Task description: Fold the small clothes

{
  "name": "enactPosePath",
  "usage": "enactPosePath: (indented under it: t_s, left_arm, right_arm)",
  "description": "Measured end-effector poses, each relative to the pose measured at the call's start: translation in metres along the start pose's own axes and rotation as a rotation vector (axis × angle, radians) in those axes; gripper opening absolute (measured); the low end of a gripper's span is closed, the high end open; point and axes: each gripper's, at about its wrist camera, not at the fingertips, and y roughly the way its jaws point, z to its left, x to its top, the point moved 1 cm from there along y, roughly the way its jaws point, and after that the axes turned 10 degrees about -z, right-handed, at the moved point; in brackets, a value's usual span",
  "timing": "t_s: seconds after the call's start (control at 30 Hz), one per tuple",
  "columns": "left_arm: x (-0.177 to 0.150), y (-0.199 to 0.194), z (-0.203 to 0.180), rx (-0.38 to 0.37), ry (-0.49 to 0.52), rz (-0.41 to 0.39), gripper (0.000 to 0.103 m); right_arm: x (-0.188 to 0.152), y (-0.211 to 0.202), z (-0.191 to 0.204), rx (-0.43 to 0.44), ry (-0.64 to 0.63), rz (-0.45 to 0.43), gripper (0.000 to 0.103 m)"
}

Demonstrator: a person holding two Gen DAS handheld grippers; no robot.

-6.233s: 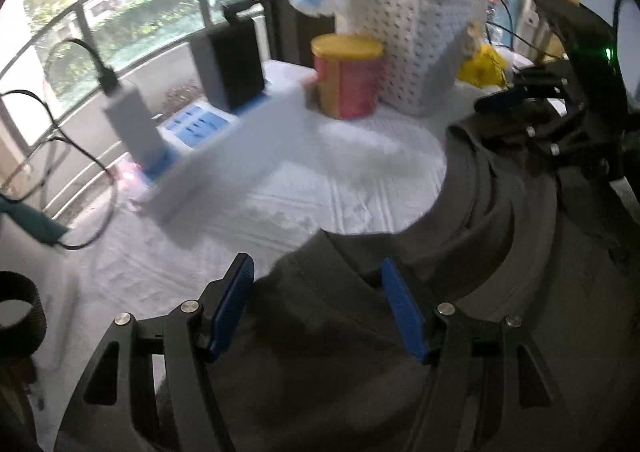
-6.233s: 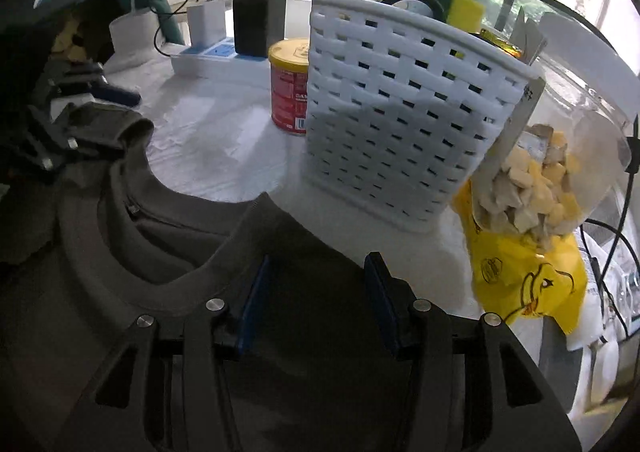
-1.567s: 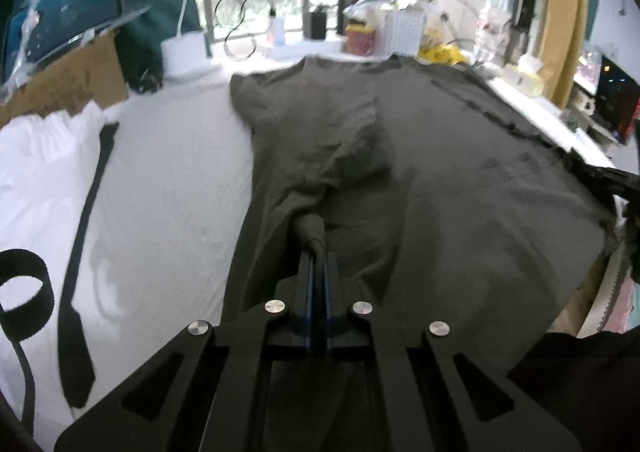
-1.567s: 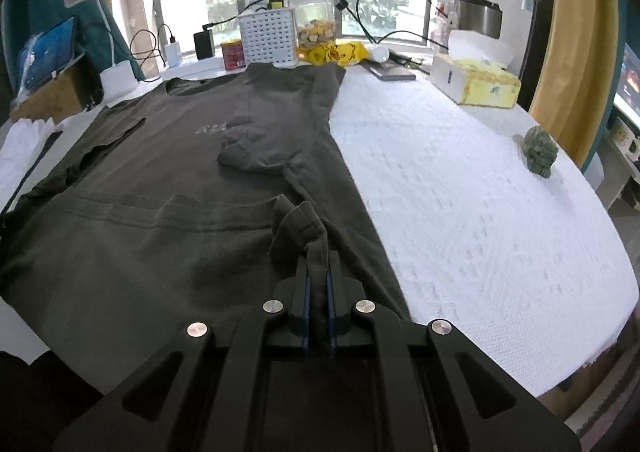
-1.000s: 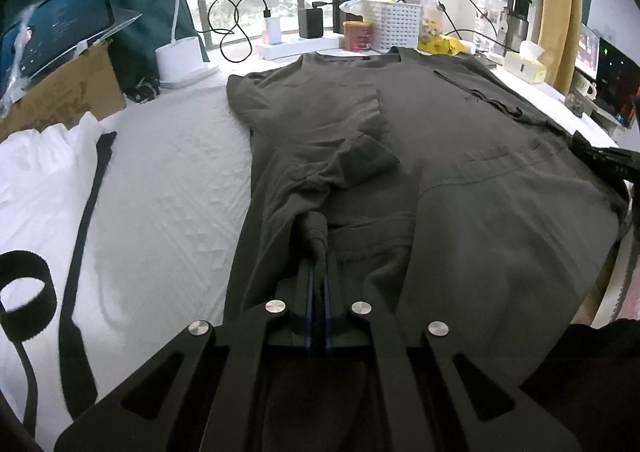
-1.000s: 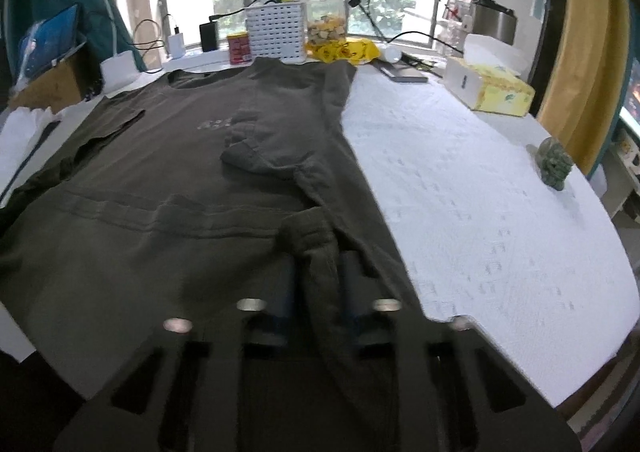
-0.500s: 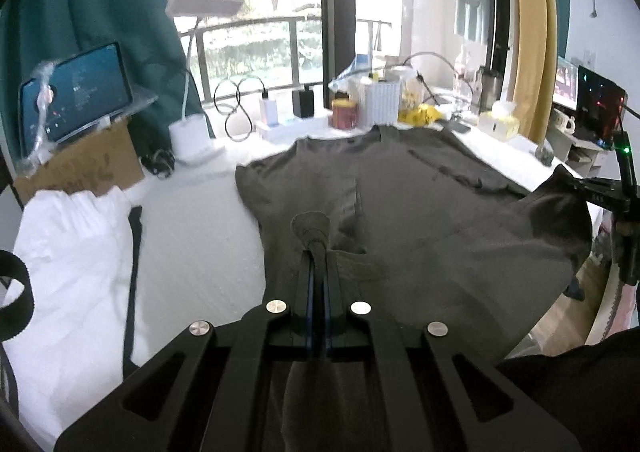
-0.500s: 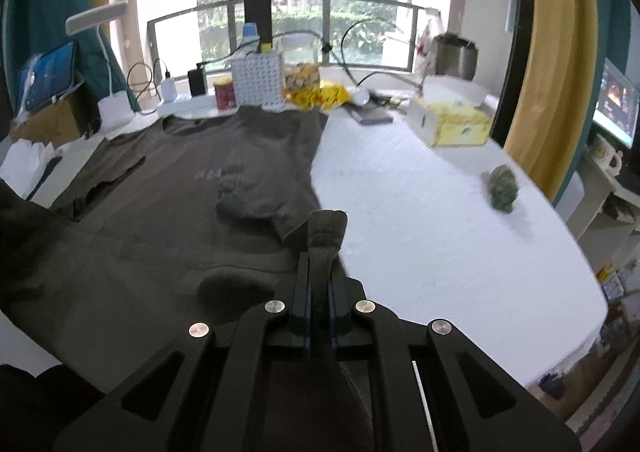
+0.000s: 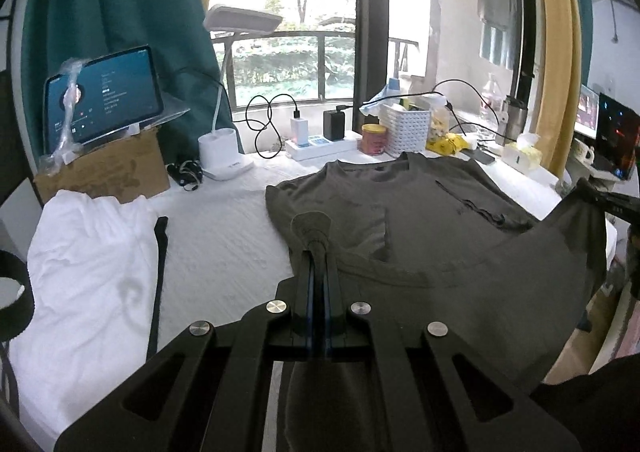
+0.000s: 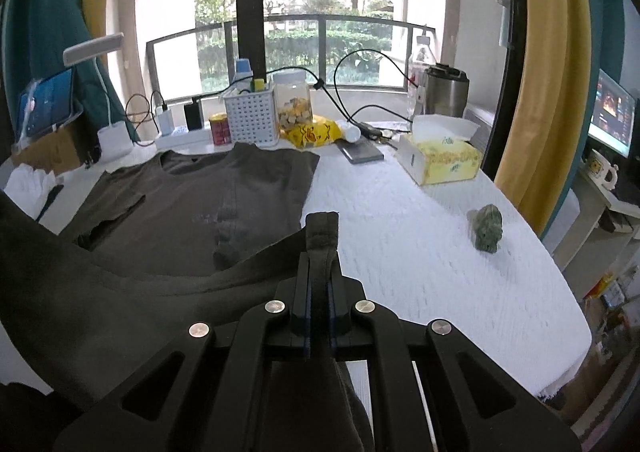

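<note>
Both grippers are pinched tight on cloth. Seen from its own camera, the left gripper (image 9: 316,252) has its two fingers pressed together with a bunched tuft of the dark grey T-shirt (image 9: 420,220) sticking out past the tips. It points forward and somewhat downward across the tabletop (image 9: 224,236), toward the window end. The right gripper (image 10: 320,252) is set the same way: fingers closed on a folded wad of the shirt's hem, angled down along the white cover.

Each gripper holds one bottom corner of the T-shirt clear of the tabletop, so the near half of the garment hangs between them in a slack, sagging curve, while the collar and shoulders lie flat at the far end. In the left view the tips of the right gripper (image 9: 612,202) show at the right edge, with the lifted hem stretched up to them. Both sleeves lie folded inward over the chest.

At the far end, just beyond the collar, stand a white basket (image 10: 252,120), a red can (image 10: 220,129) and a power strip (image 9: 320,146). A tissue box (image 10: 440,160) and a small green figurine (image 10: 487,228) sit on the bare cover to the right of the shirt. White cloth (image 9: 88,260) lies crumpled on the left, near a cardboard box (image 9: 104,172) carrying a tablet (image 9: 104,96).
</note>
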Motion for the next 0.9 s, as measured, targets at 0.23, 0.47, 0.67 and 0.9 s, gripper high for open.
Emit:
enactPosePath:
  t_s: [0.23,0.47,0.67,0.9]
  left_arm:
    - [0.012,0.003,0.007,0.008,-0.029,-0.041,0.002]
    - [0.024,0.007,0.023,0.065,-0.07,-0.075,0.002]
    - [0.033,0.016,0.025,0.083,-0.096,-0.065,0.002]
    - [0.045,0.029,0.02,0.085,-0.095,-0.062,0.002]
  right_arm:
    - [0.013,0.001,-0.004,0.0,0.016,-0.025,0.007]
    - [0.025,0.002,-0.012,0.011,0.046,-0.06,0.007]
    - [0.036,0.012,-0.019,0.034,0.067,-0.081,0.007]
    - [0.044,0.031,-0.025,0.066,0.087,-0.1,0.007]
